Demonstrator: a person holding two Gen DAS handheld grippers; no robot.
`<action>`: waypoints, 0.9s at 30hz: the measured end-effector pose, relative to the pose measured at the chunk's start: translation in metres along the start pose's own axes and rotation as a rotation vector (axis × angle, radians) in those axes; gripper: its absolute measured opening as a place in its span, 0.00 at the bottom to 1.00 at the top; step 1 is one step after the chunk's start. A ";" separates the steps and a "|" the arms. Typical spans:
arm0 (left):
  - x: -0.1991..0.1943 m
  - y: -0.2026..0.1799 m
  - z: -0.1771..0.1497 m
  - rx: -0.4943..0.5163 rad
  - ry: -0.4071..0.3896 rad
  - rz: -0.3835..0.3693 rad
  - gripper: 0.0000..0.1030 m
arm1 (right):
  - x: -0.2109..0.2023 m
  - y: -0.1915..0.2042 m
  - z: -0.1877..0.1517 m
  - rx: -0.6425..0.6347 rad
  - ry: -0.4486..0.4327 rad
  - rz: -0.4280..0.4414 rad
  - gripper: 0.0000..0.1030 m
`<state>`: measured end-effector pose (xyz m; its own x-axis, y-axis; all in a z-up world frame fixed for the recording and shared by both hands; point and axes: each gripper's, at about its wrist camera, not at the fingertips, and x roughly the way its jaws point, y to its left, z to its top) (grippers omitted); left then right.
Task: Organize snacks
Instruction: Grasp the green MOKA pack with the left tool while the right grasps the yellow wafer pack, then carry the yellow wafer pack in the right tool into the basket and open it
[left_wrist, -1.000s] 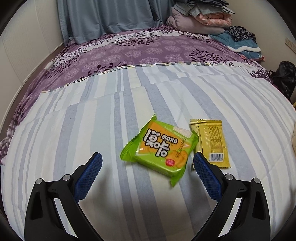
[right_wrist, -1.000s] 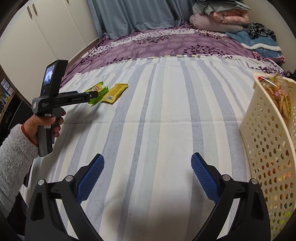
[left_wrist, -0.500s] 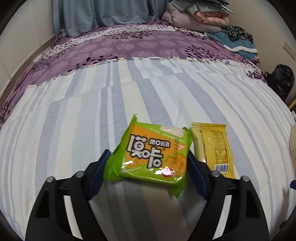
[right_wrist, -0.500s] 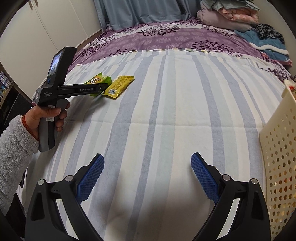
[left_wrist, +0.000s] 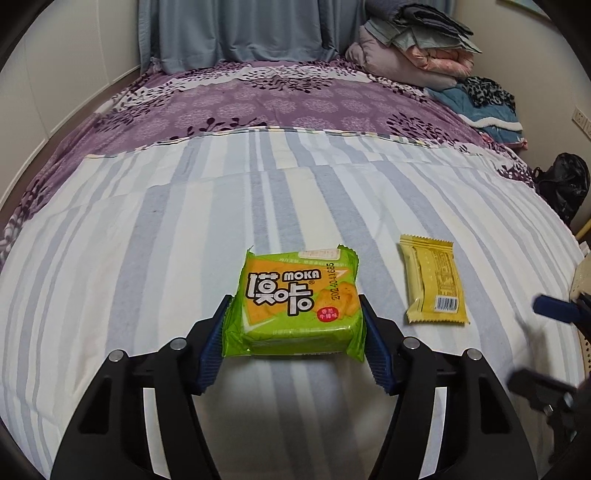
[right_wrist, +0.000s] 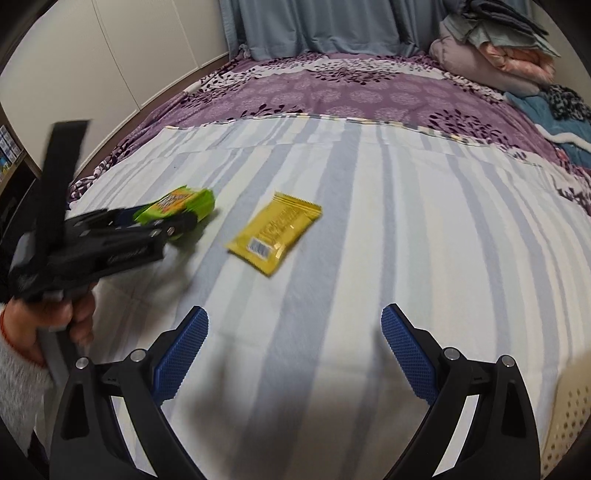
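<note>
The left gripper (left_wrist: 293, 339) is closing on the green snack pack (left_wrist: 297, 304) on the striped bedsheet (left_wrist: 147, 258); right gripper (right_wrist: 293, 354) gapes empty; yellow packet (left_wrist: 436, 286) waits beside, both left to sort

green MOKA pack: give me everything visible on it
The green MOKA pack is a glossy plastic wrapper, square and puffy, sealed, with crimped ends, an orange panel, white lettering, a printed date code and a small red badge. It sits face up between the blue fingers of the left gripper, whose jaws are closing with the pads against its two sides. Whether it still rests on the striped bedsheet is unclear. The yellow packet lies apart, not touching.
</note>
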<state>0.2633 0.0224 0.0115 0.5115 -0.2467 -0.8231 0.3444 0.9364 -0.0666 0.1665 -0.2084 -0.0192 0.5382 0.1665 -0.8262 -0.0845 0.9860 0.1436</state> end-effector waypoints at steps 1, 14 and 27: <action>-0.004 0.003 -0.004 -0.007 -0.005 0.011 0.64 | 0.007 0.002 0.004 -0.002 0.006 -0.003 0.91; -0.017 0.030 -0.033 -0.088 -0.014 0.069 0.66 | 0.062 0.019 0.047 0.005 0.034 -0.088 0.89; -0.013 0.027 -0.031 -0.094 -0.017 0.067 0.78 | 0.060 0.021 0.048 -0.082 0.004 -0.154 0.58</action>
<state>0.2419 0.0581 0.0030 0.5449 -0.1861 -0.8176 0.2337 0.9701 -0.0651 0.2373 -0.1782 -0.0390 0.5465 0.0133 -0.8374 -0.0696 0.9971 -0.0296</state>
